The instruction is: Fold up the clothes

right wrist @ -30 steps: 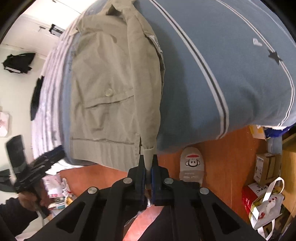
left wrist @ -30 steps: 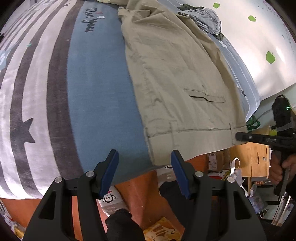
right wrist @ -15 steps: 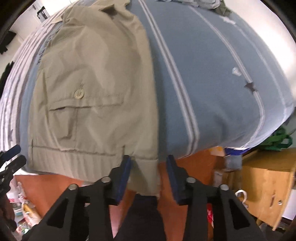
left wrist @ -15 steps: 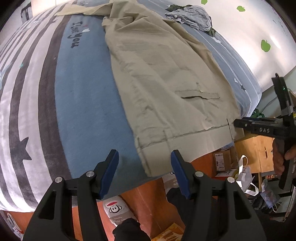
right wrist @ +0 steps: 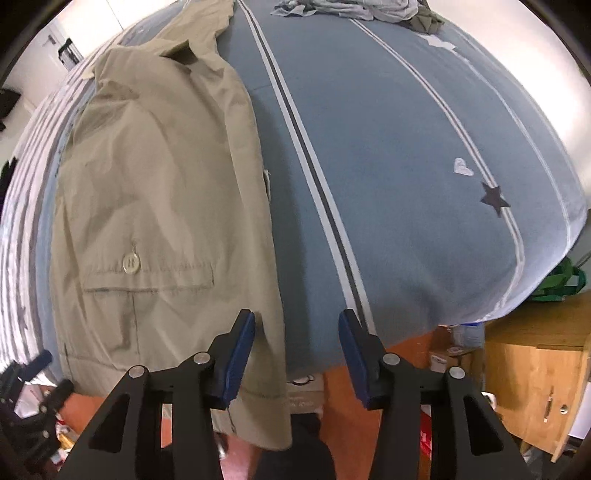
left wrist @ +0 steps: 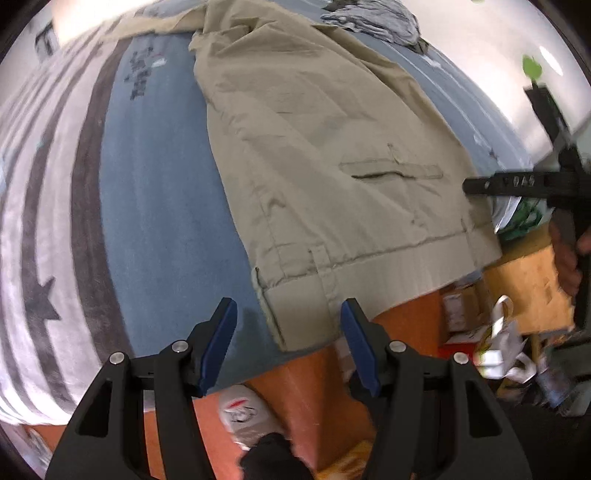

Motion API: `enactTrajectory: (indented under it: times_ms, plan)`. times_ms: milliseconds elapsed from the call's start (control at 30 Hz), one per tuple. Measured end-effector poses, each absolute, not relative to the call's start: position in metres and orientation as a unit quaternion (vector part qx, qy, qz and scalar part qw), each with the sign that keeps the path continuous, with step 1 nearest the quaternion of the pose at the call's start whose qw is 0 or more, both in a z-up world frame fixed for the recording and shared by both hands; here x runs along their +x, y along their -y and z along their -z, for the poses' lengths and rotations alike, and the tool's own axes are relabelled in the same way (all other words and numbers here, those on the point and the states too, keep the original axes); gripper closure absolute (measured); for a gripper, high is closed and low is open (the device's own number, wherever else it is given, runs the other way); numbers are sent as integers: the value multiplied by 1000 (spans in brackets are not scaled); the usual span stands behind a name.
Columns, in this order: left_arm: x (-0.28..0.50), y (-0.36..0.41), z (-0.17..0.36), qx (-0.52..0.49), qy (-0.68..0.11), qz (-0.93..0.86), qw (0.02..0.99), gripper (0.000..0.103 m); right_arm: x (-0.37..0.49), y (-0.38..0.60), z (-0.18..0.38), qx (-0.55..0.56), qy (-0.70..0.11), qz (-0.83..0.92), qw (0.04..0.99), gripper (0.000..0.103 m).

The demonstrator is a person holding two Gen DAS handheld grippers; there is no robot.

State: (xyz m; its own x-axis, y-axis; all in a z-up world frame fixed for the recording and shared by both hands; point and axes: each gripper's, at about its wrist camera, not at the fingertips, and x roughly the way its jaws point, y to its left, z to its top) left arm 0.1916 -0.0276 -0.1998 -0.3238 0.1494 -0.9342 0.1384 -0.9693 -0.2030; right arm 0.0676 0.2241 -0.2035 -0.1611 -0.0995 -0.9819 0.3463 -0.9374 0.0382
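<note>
One khaki jacket (left wrist: 325,155) is laid flat on the bed (left wrist: 155,206), hem band hanging over the near edge. Two pockets are counted on it: a welt pocket (left wrist: 391,170) in the left wrist view, a buttoned flap pocket (right wrist: 147,273) in the right wrist view. One pale button (right wrist: 130,264) is seen.

Two grippers are in view. Left gripper (left wrist: 288,345): jaws spread, nothing held, hem corner seen between the blue pads (left wrist: 218,343); contact cannot be told. Right gripper (right wrist: 295,354): jaws spread, nothing gripped, jacket's edge hanging just beside the left pad.

One heap of grey clothes (right wrist: 354,8) is noted at the far end of the bed.

Bed cover: blue, with white and dark stripes; dark stars and one white heart (right wrist: 462,167) are printed on it. Floor (left wrist: 306,373) is orange-red. One slipper (left wrist: 245,415) is seen below the bed edge. One wooden cabinet (right wrist: 535,376) stands to the right, with a green bag (right wrist: 561,282) near it.
</note>
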Motion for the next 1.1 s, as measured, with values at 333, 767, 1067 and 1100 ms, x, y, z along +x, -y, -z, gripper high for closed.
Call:
enactTrajectory:
  times_ms: [333, 767, 1067, 1100]
  plan:
    - [167, 32, 212, -586, 141, -798, -24, 85, 45, -208, 223, 638, -106, 744, 170, 59]
    - [202, 82, 207, -597, 173, -782, -46, 94, 52, -188, 233, 653, -97, 720, 215, 55]
    - [204, 138, 175, -574, 208, -789, -68, 62, 19, -196, 201, 634, -87, 746, 183, 52]
    - [202, 152, 168, -565, 207, -794, -85, 61, 11, -195, 195, 629, -93, 752, 173, 52]
